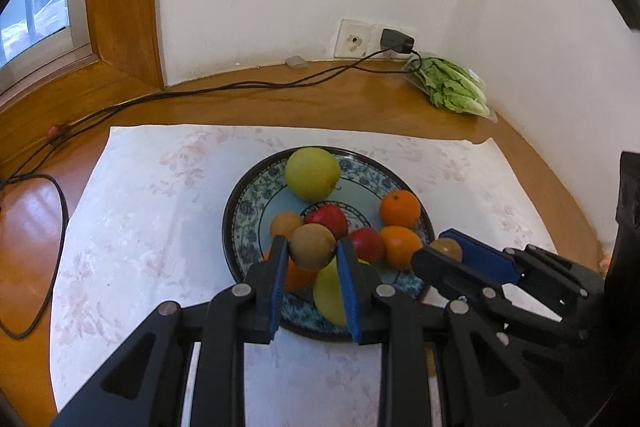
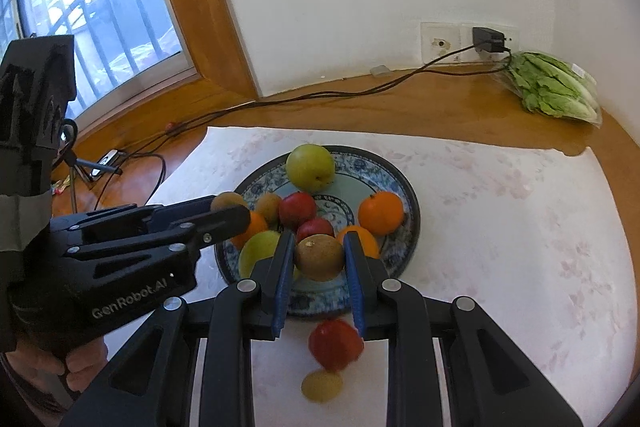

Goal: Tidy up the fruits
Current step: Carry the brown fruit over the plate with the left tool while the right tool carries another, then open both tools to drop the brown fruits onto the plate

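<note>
A blue patterned plate (image 1: 248, 211) (image 2: 396, 183) holds a green apple (image 1: 312, 173) (image 2: 310, 166), two oranges (image 1: 400, 207) (image 2: 380, 213), red fruits (image 1: 327, 219) (image 2: 297, 209), a brown kiwi (image 1: 285, 225) and a yellow-green fruit (image 2: 258, 251). My left gripper (image 1: 312, 253) is shut on a kiwi (image 1: 313, 247) above the plate's near side; it also shows in the right wrist view (image 2: 230, 213). My right gripper (image 2: 318, 257) is shut on another kiwi (image 2: 320, 257); it also shows in the left wrist view (image 1: 444, 251). A red fruit (image 2: 335, 345) and a small yellow fruit (image 2: 322, 386) lie on the cloth below it.
A white floral cloth (image 1: 152, 211) (image 2: 500, 227) covers the wooden table (image 1: 320, 95). Bagged lettuce (image 1: 452, 87) (image 2: 552, 89) lies at the back right by the wall. A black cable (image 1: 200, 93) runs from a wall charger (image 1: 396, 41) across the table's left side.
</note>
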The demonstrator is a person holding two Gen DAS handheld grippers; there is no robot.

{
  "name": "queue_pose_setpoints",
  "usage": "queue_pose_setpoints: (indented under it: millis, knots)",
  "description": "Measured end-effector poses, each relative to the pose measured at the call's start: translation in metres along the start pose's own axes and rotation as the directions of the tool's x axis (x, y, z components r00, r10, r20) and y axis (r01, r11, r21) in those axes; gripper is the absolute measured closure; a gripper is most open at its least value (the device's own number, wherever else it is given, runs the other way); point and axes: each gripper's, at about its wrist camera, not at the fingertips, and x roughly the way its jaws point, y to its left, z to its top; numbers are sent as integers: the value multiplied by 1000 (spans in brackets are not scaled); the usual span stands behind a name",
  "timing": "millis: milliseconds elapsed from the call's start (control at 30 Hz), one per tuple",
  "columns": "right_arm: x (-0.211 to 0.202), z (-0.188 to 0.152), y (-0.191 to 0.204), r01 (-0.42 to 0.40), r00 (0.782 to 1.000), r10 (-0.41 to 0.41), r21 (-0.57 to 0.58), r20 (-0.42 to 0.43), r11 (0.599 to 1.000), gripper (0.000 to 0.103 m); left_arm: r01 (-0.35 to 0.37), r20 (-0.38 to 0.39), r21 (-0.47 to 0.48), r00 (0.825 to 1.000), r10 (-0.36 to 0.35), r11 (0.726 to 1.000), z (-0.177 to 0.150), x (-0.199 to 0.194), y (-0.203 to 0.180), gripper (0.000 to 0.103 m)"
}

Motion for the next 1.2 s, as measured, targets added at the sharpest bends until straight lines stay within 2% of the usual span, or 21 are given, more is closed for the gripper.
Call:
queue_pose_setpoints:
  millis: [300,467,933,1200]
  knots:
    - [16,8,-10,4,1000,-4,-8,16,1000,77,23,-4,-3,1000,-23,1000,1,17,0,77]
    - [24,8,-13,16,1000,-16,-12,7,1000,77,1,7,24,1000,-1,1000,1,19,-4,77]
    - [30,4,-22,-3,1000,3,20,-8,1000,75,0,18,38,1000,-1,999,1,19,-8,77]
    - [21,2,-23,-4,1000,4,35,-11,999,66,5,14,14,1000,-5,1000,-1,14,-4,65]
